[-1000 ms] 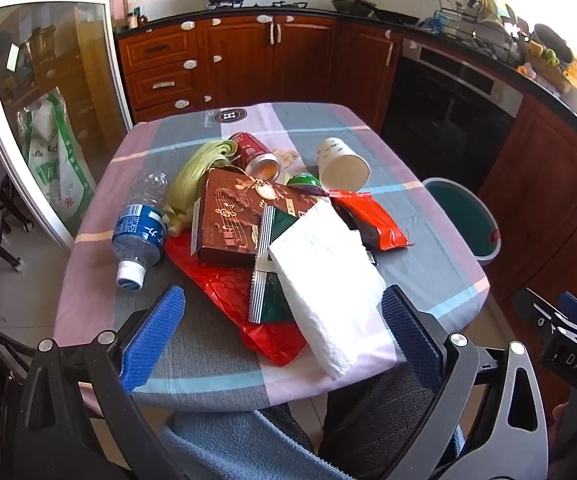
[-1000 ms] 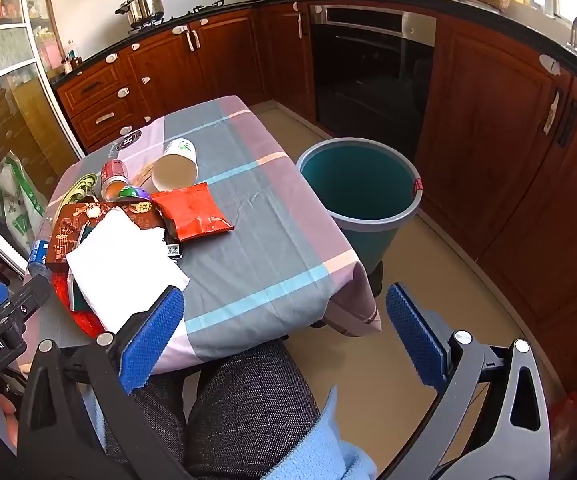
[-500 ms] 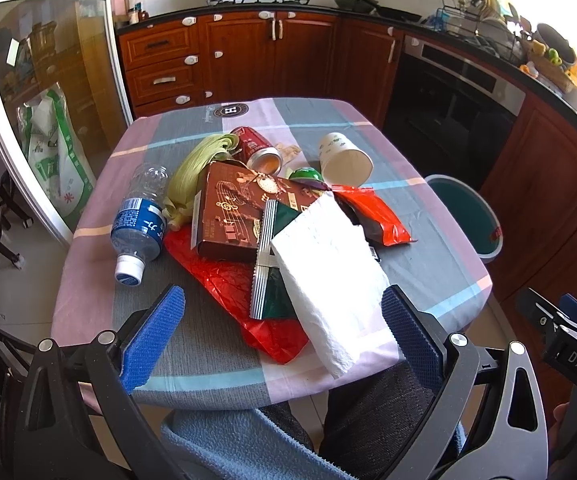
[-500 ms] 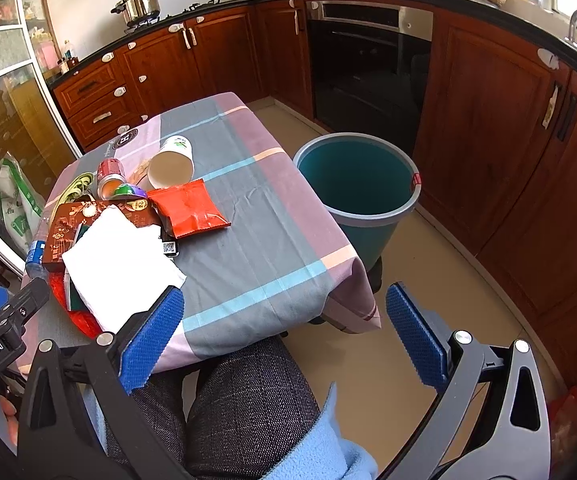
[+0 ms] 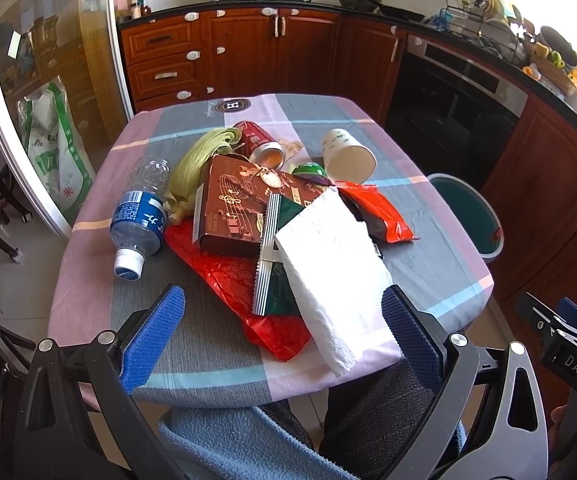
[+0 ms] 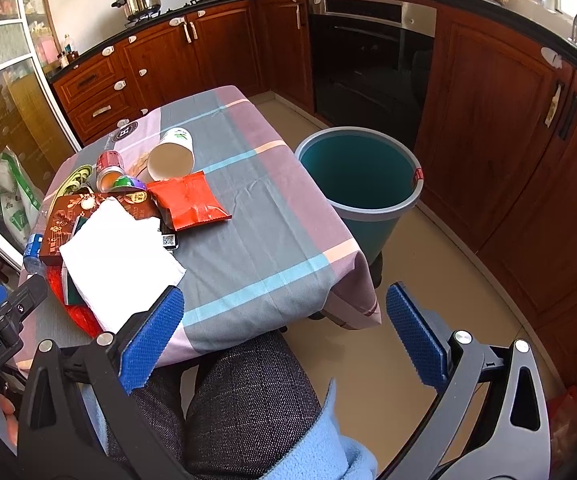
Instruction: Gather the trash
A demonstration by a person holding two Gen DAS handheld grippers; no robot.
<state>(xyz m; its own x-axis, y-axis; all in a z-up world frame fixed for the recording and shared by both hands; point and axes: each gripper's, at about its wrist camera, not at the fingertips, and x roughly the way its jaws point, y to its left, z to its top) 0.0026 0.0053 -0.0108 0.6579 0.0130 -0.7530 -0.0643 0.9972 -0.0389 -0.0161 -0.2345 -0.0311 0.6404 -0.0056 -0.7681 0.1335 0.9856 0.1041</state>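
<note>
Hovering short of the near table edge, the left gripper (image 5: 282, 330) and the right gripper (image 6: 284, 334) both stand spread wide with nothing between their blue pads, while the trash sits heaped on the table (image 5: 440, 248): a white paper towel (image 5: 330, 268) draped over a brown box (image 5: 234, 210), a red wrapper (image 5: 244, 284) underneath, a water bottle (image 5: 140, 216) lying beside them, and a paper cup (image 5: 348, 156) and red can (image 5: 260, 144) tipped over farther back. The likely trouble is the stacking: pinching the towel could drag the box or wrapper off the edge, and the bottle, cup and can look ready to roll if nudged. The left view shows the pile's layers and the bottle clearly, but only a sliver of the teal bin (image 6: 358, 184); the right view shows the bin whole, standing on the floor just beside the table's right side, its mouth open.
</note>
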